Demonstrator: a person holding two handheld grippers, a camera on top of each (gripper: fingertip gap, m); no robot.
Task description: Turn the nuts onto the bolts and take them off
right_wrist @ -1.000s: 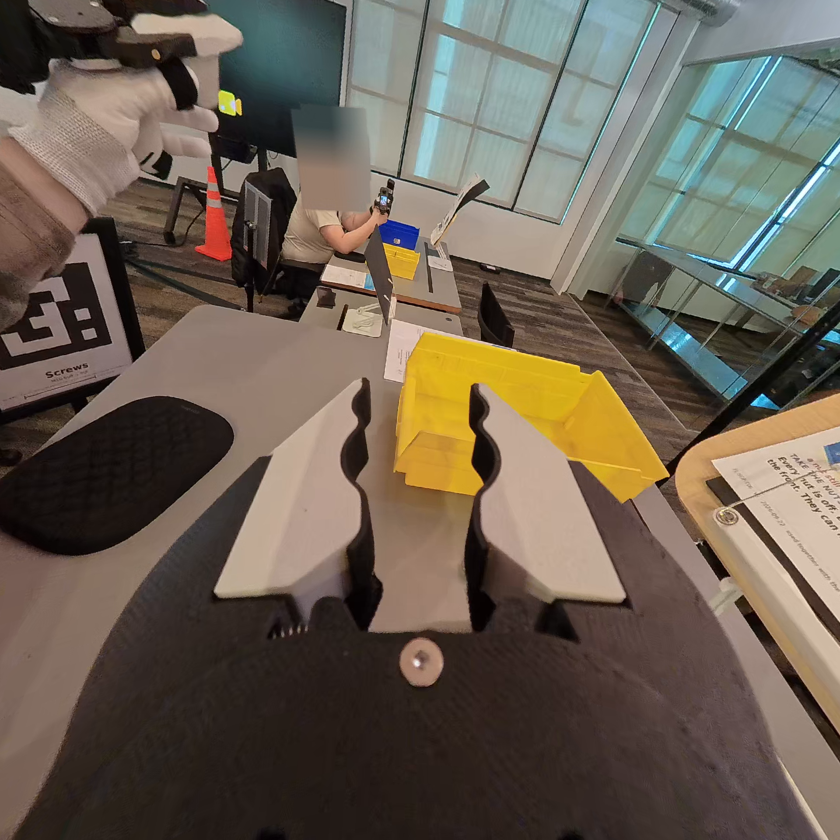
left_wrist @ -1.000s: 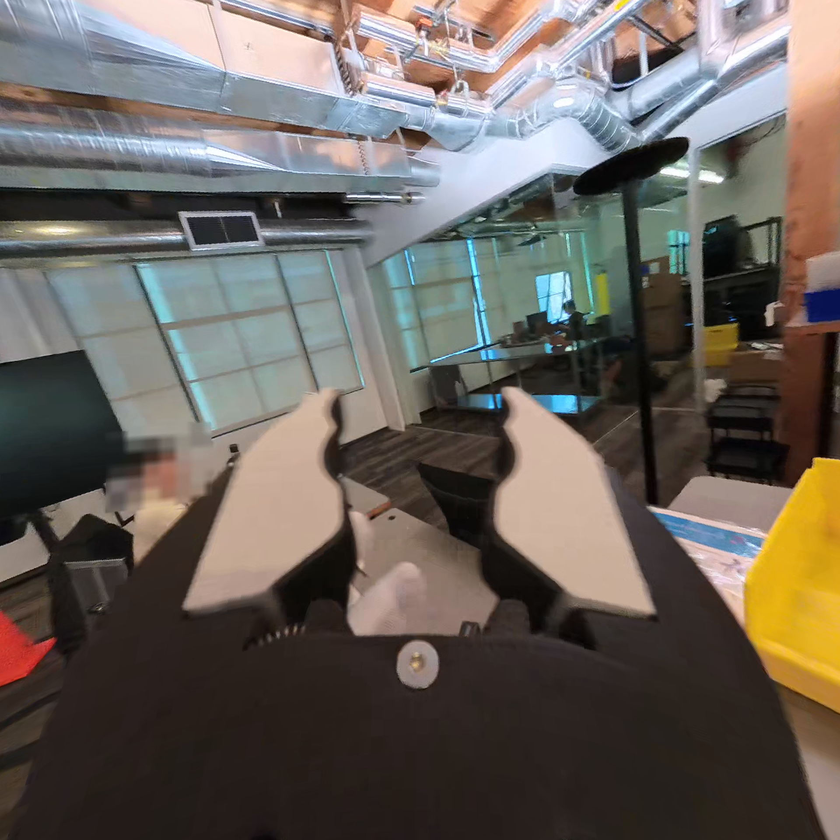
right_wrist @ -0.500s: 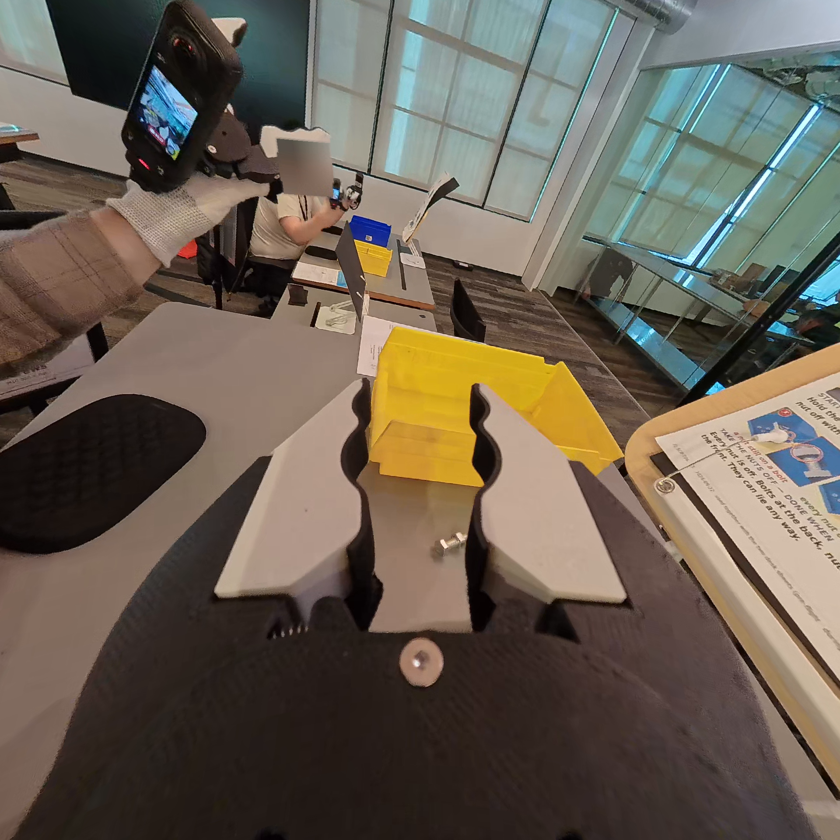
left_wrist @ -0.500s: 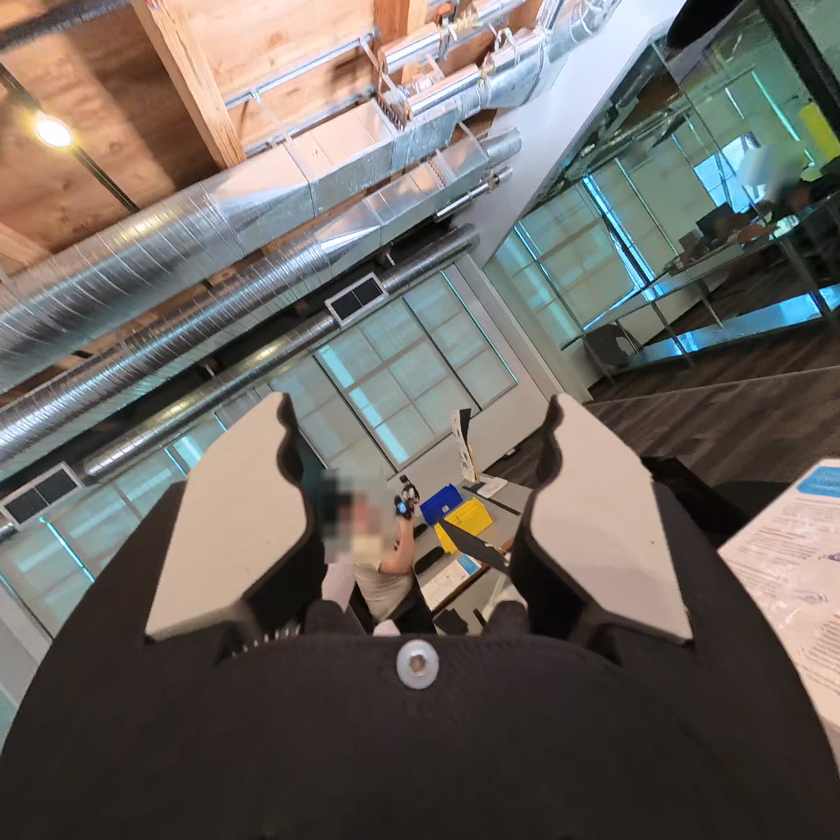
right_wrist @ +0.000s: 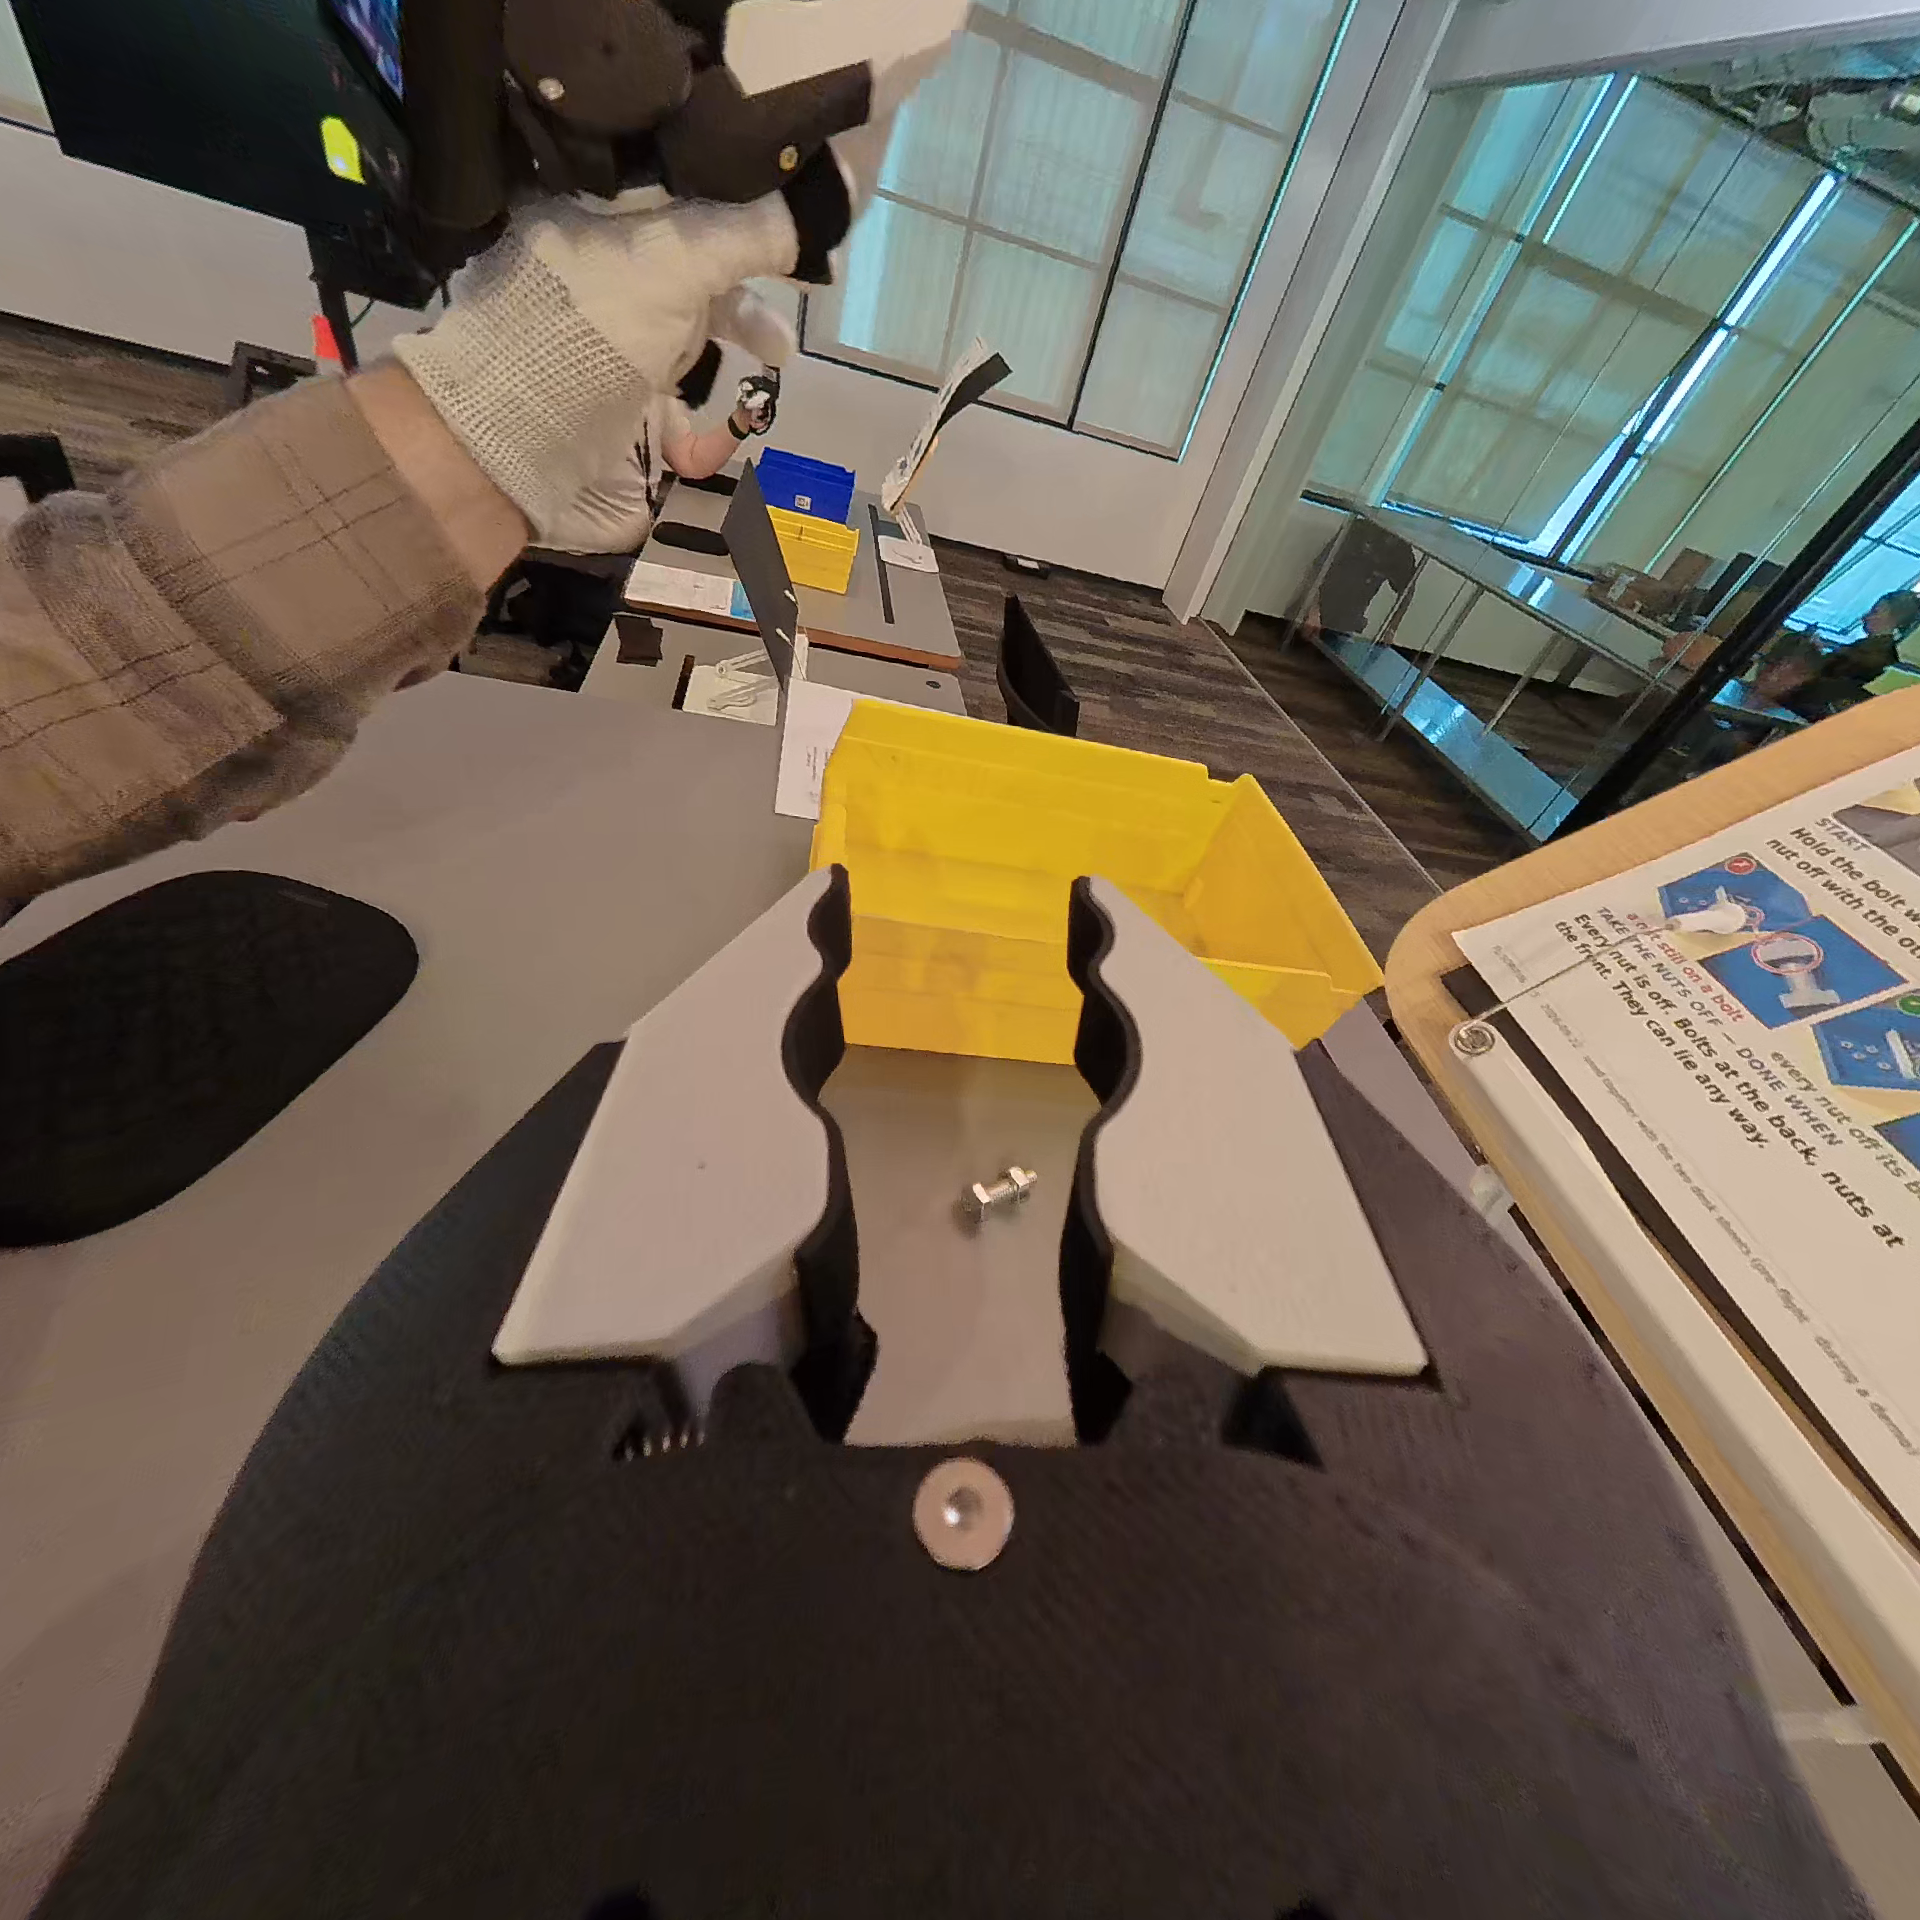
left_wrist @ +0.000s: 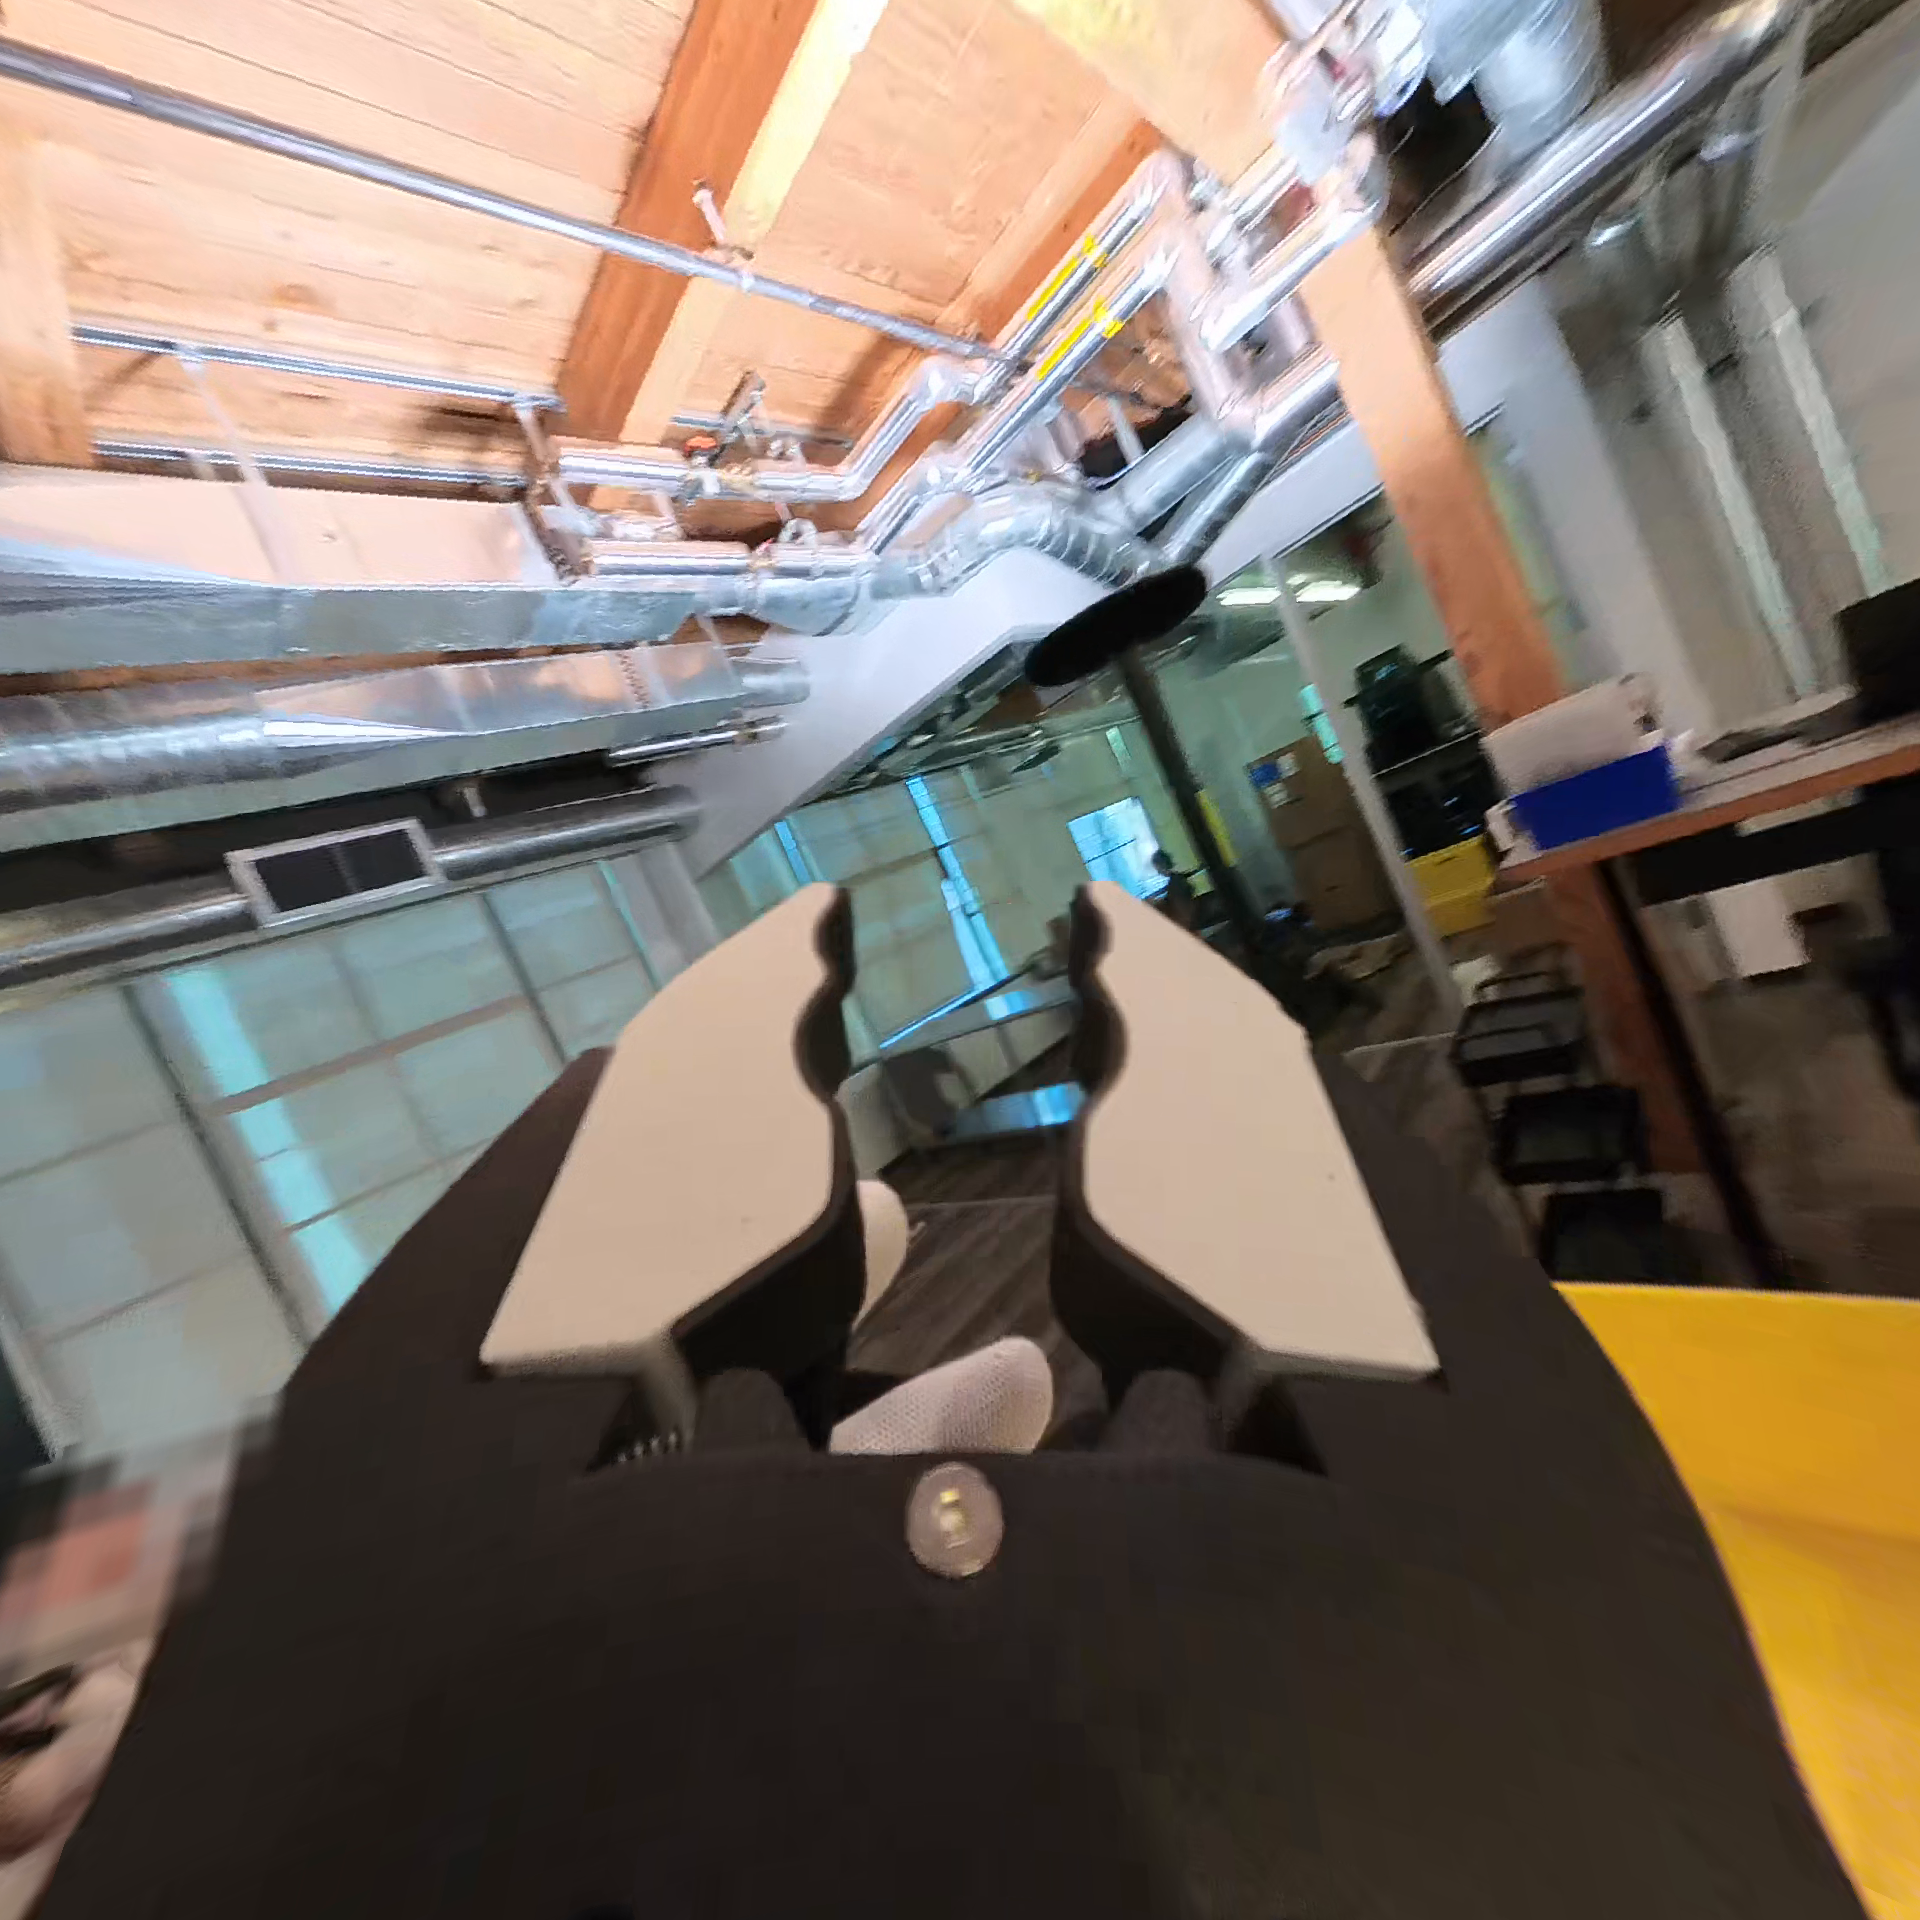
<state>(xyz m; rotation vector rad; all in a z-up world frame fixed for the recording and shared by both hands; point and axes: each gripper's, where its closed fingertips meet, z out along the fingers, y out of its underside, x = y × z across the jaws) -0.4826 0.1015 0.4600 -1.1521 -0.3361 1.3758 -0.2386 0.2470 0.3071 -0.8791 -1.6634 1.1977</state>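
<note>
A small silver bolt with a nut on it (right_wrist: 997, 1195) lies on the grey table (right_wrist: 540, 935), seen between the fingers of my right gripper (right_wrist: 956, 904), which hovers above it, open and empty. A yellow bin (right_wrist: 1049, 883) stands just beyond the bolt. My left gripper (left_wrist: 961, 914) is raised high and points toward the ceiling and windows. It is open with nothing between its pads. It also shows in the right wrist view (right_wrist: 675, 114), held up by a white-gloved hand (right_wrist: 582, 364) at the upper left.
A black pad (right_wrist: 177, 1039) lies on the table at the left. A wooden board with a printed instruction sheet (right_wrist: 1704, 1039) stands at the right. A yellow bin edge (left_wrist: 1787, 1538) shows at the lower right of the left wrist view. Another desk with bins (right_wrist: 805, 520) stands behind. About 30 centimetres separates my left fingertips from my right.
My left gripper swung in the air and its jaws narrowed from wide open. My right gripper tilted down, bringing the bolt with its nut into view between its fingers.
</note>
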